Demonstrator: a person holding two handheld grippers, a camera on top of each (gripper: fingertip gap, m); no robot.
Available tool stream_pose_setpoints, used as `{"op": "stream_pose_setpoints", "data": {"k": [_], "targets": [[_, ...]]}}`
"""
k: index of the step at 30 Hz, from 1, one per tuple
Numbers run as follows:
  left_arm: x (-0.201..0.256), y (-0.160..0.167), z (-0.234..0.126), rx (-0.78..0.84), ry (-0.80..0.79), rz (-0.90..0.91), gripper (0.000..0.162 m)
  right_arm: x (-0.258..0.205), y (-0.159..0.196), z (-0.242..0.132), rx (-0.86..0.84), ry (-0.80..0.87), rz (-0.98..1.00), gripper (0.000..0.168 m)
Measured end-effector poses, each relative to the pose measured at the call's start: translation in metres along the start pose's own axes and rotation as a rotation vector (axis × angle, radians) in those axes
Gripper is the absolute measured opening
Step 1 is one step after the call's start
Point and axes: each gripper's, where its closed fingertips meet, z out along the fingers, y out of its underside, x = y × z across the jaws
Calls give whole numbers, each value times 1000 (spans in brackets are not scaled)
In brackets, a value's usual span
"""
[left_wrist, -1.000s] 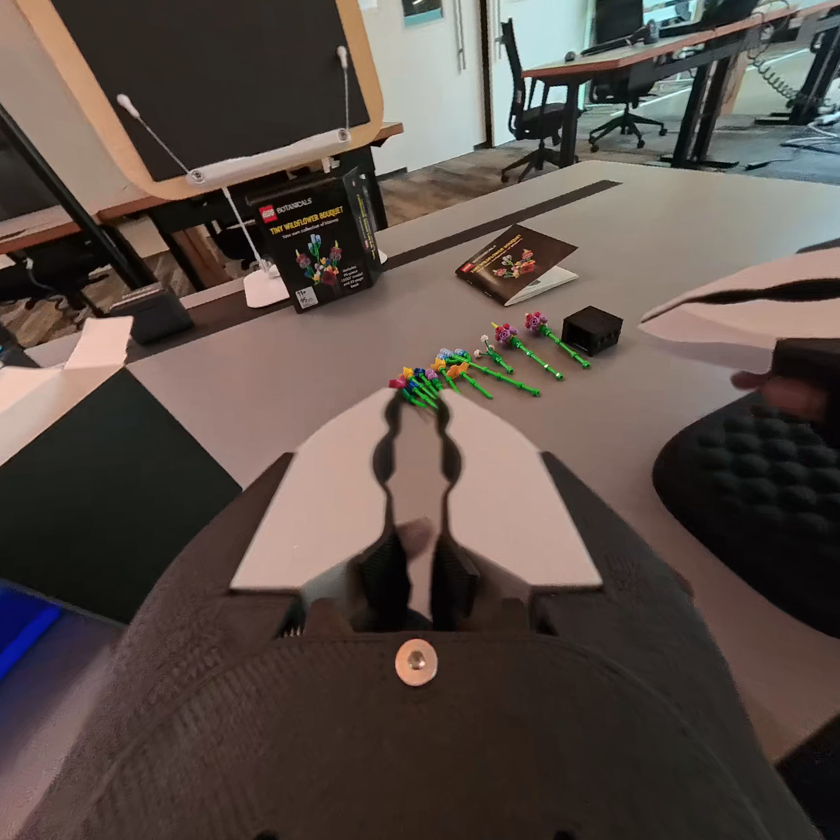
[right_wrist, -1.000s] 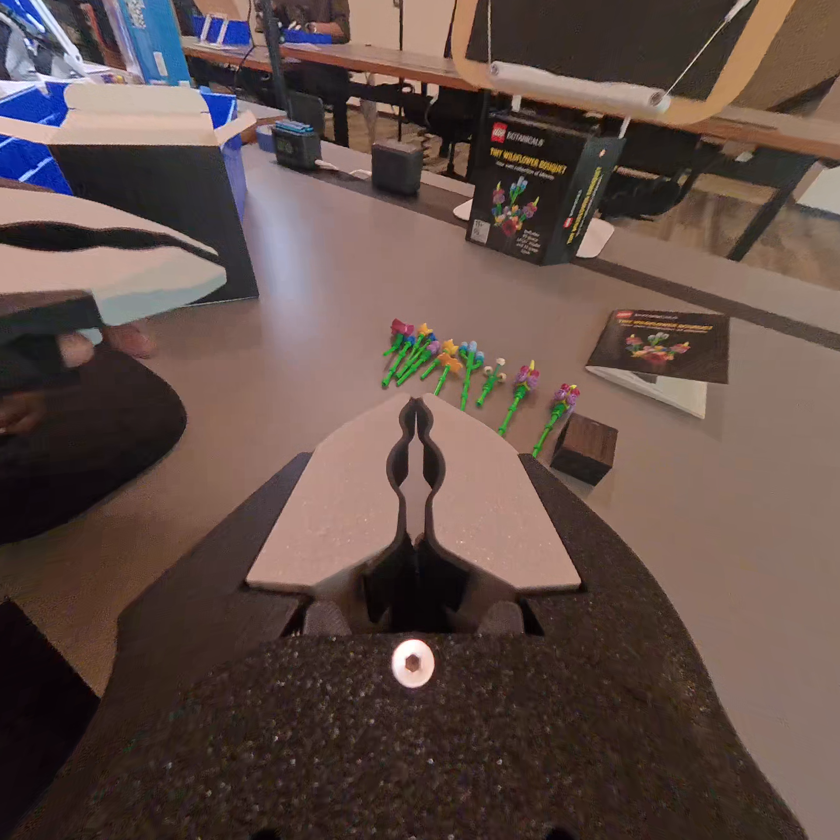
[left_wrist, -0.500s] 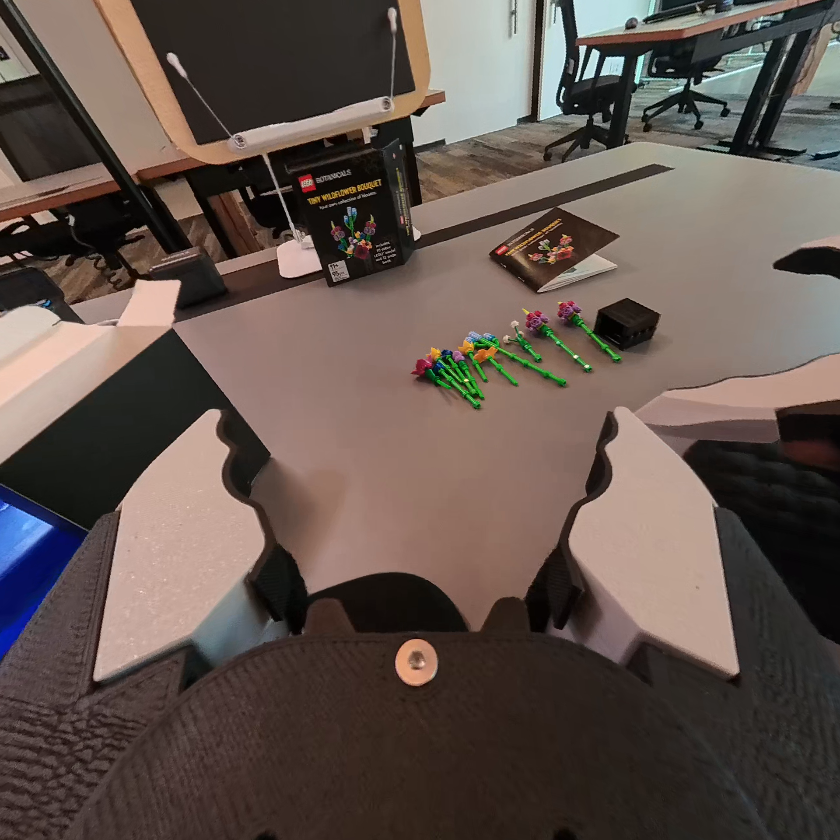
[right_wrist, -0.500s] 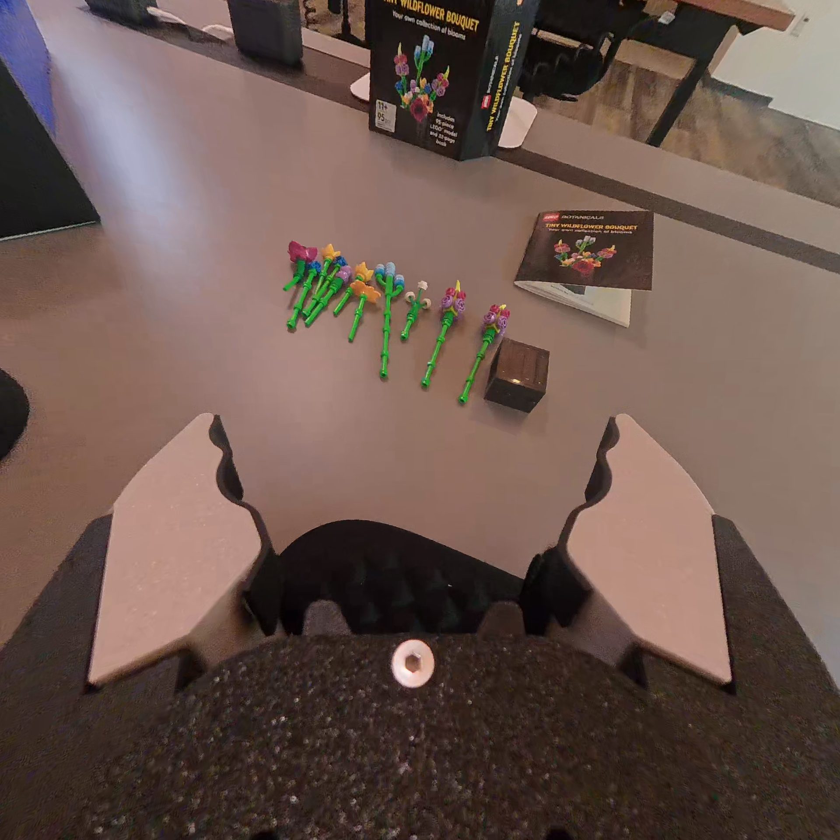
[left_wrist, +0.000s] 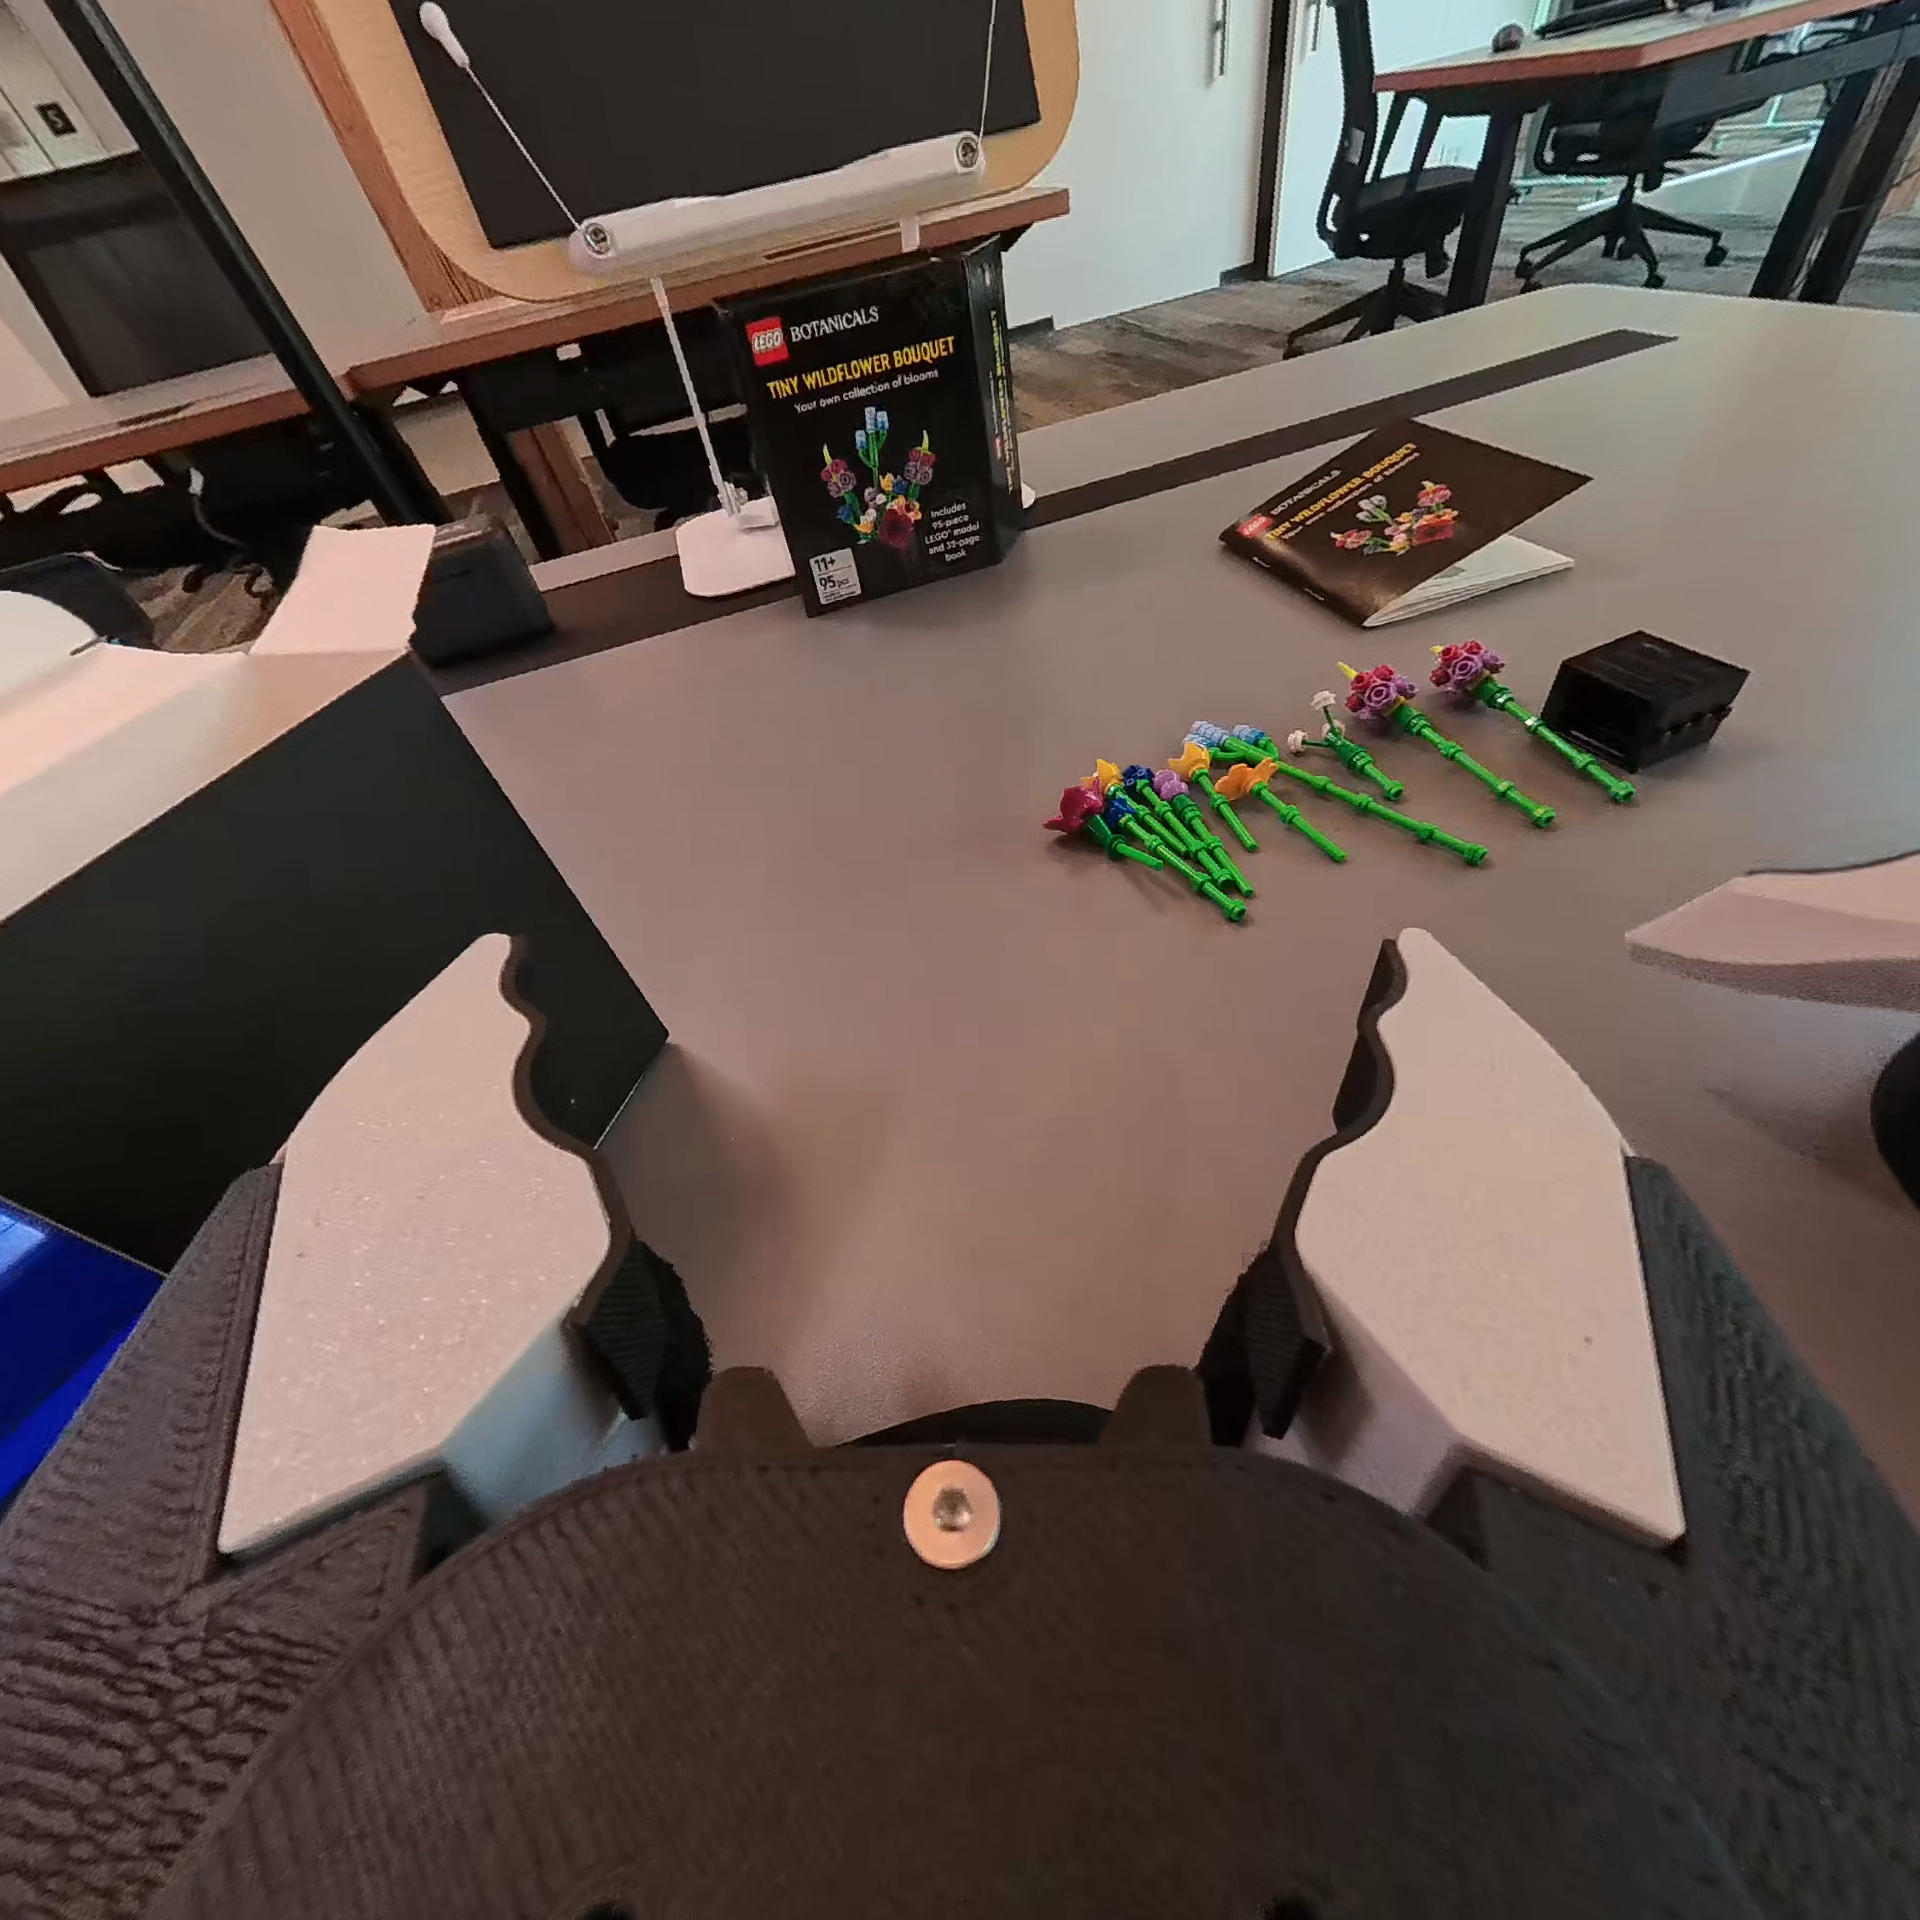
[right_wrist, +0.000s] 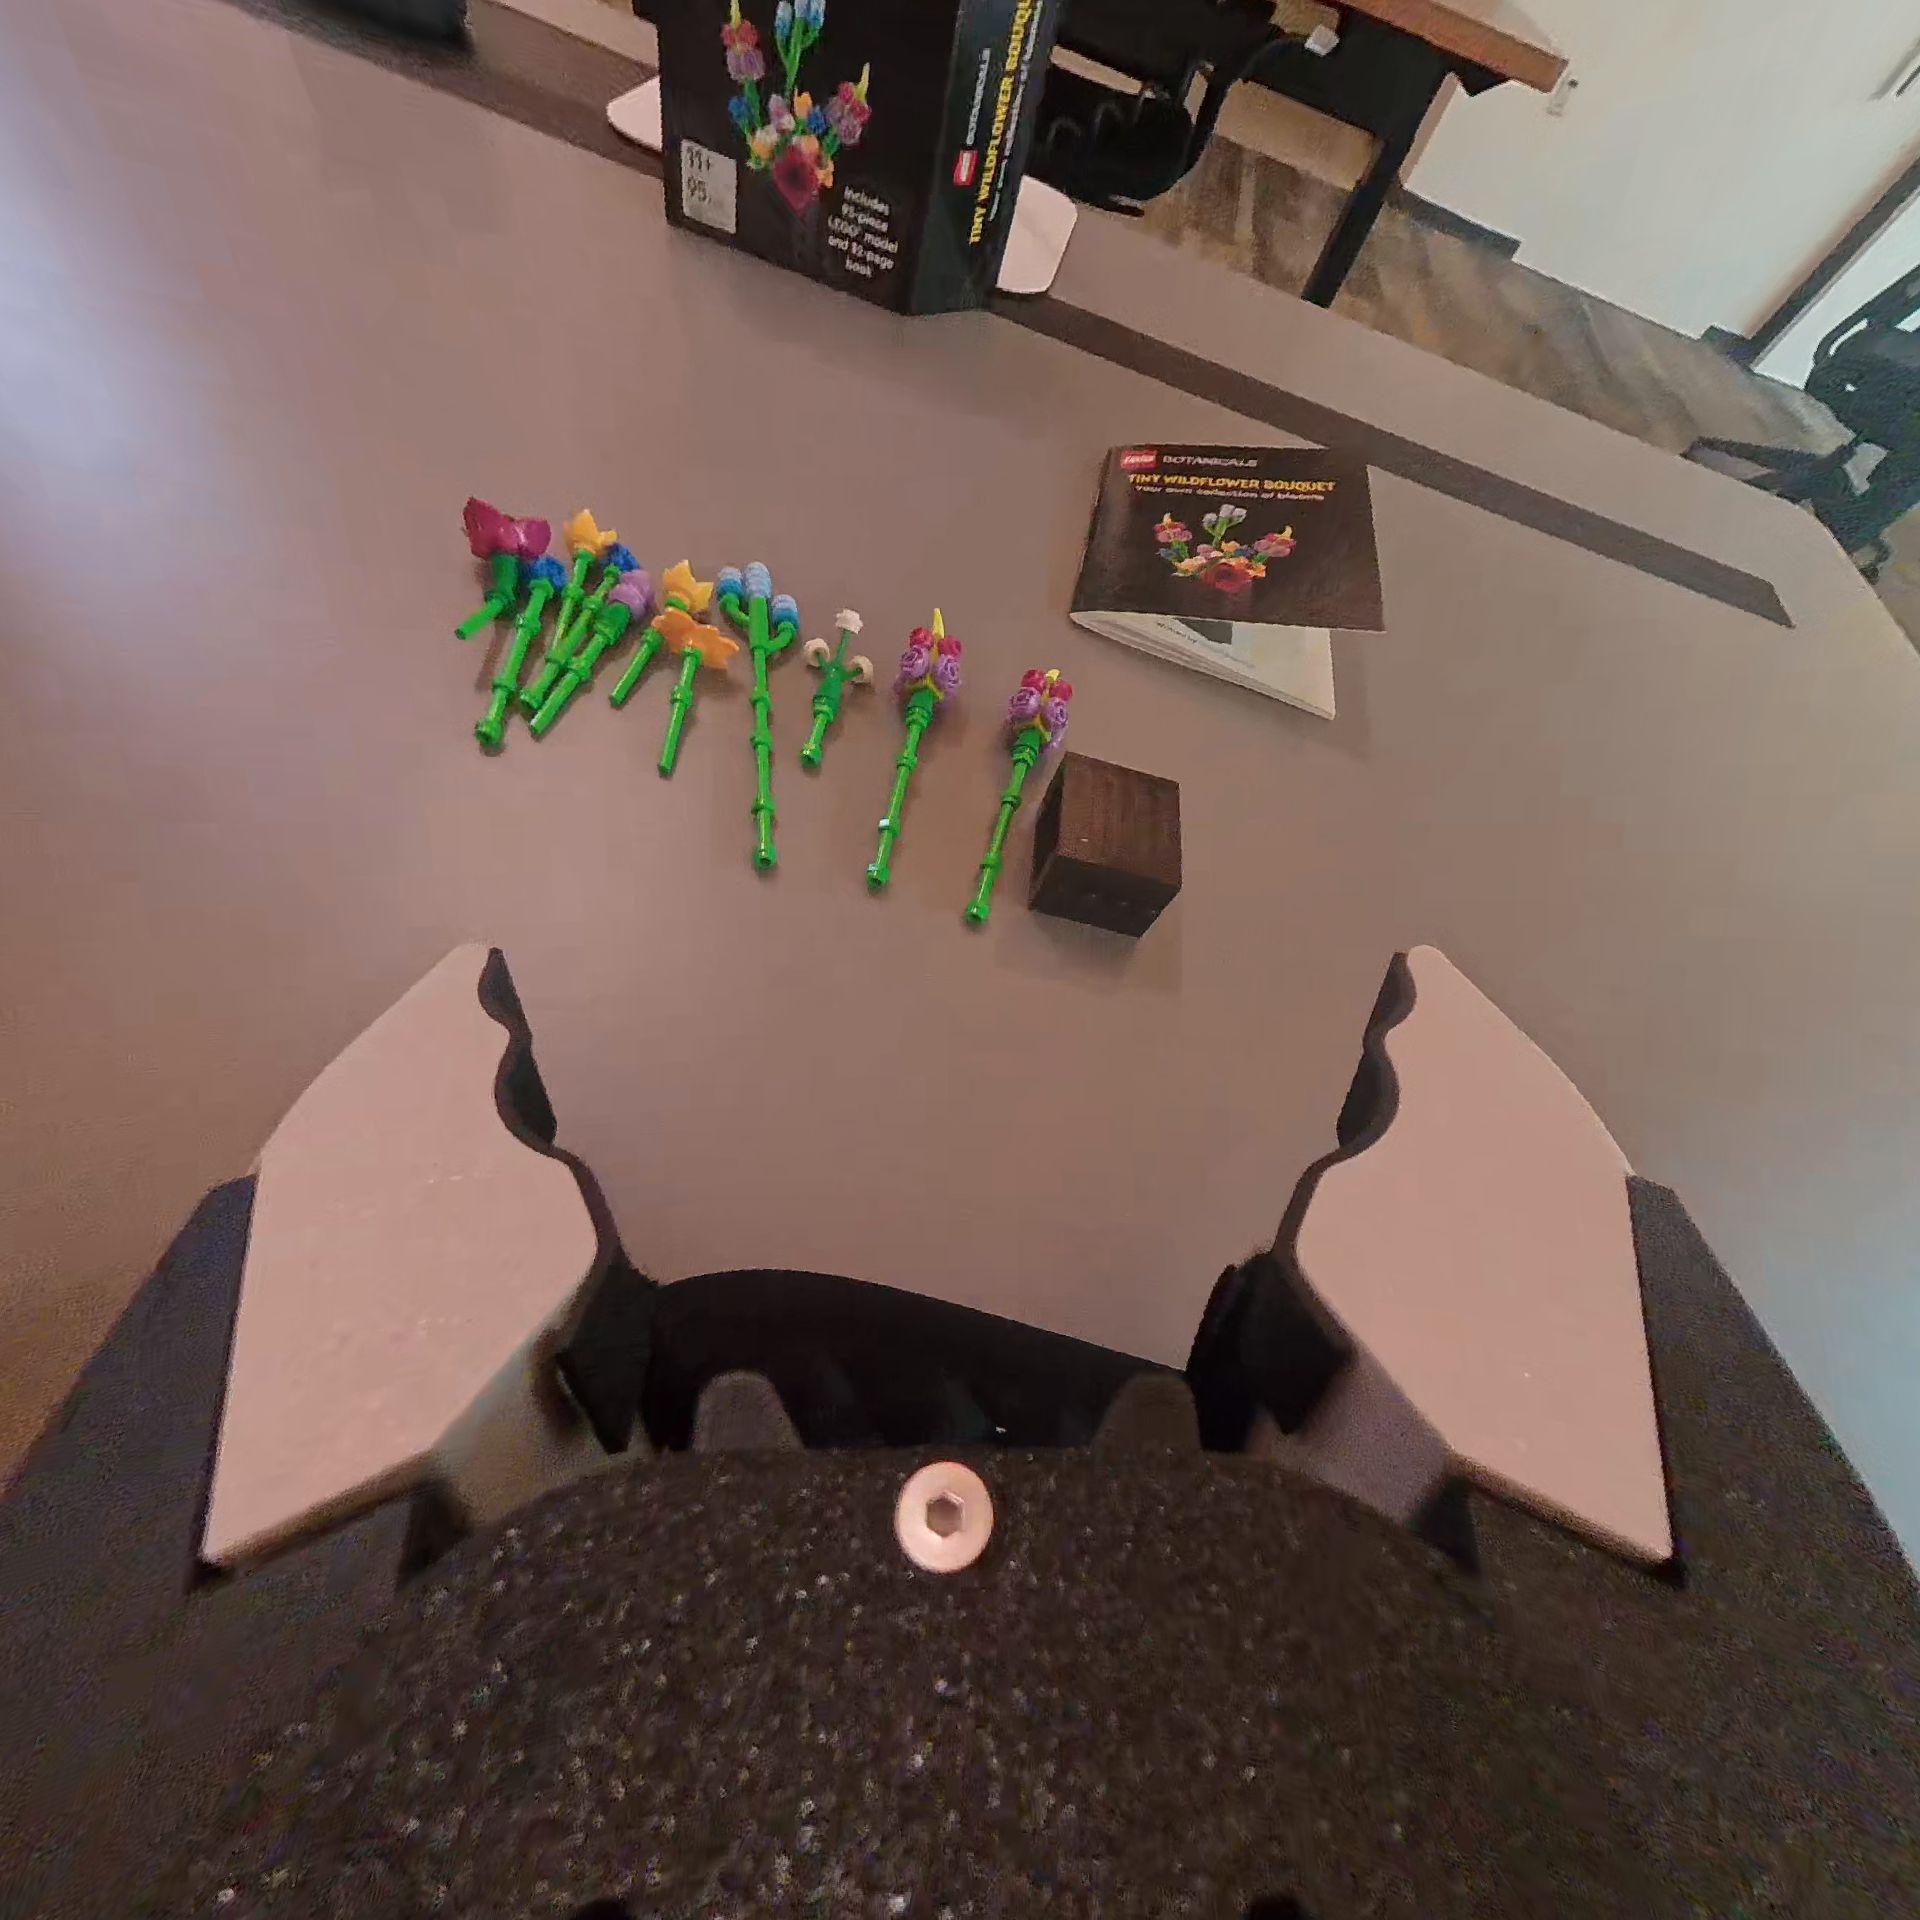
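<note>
Several toy brick flowers with green stems (left_wrist: 1320, 774) lie in a row on the grey table (left_wrist: 831, 935); they also show in the right wrist view (right_wrist: 758, 675). A small dark cube-shaped block (right_wrist: 1108, 844) stands at the row's right end, and shows in the left wrist view (left_wrist: 1642, 698). My left gripper (left_wrist: 945, 997) is open and empty, above the table short of the flowers. My right gripper (right_wrist: 951, 1008) is open and empty, above the table just short of the stems and the block. One of its fingers (left_wrist: 1787, 935) shows at the left wrist view's right edge.
A black product box (left_wrist: 883, 436) stands upright at the table's far side, also in the right wrist view (right_wrist: 842, 145). A dark booklet (right_wrist: 1231, 551) lies behind the block. A large black and white carton (left_wrist: 239, 862) stands left. Desks and office chairs lie beyond. My right tips are roughly 7 cm from the small dark cube-shaped block (right_wrist: 1108, 844). It turns up in the left wrist view (left_wrist: 1671, 681) as well.
Both grippers went from shut to open a second ago. The right gripper has since moved closer to the flowers and tilted down. The left has edged forward.
</note>
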Motion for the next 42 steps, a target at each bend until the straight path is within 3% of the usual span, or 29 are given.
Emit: {"op": "stream_pose_setpoints", "data": {"k": [8, 15, 19, 42], "targets": [[9, -3, -5, 48, 13, 83, 145, -4, -4, -5, 50, -46, 2, 143], [-7, 0, -3, 23, 49, -139, 143, 1, -10, -12, 116, -166, 164, 119], [-12, 3, -1, 7, 56, -204, 142, -1, -5, -7, 67, -190, 178, 119], [-4, -1, -4, 36, 31, -84, 131, -6, -5, -11, 80, -175, 92, 123]]}}
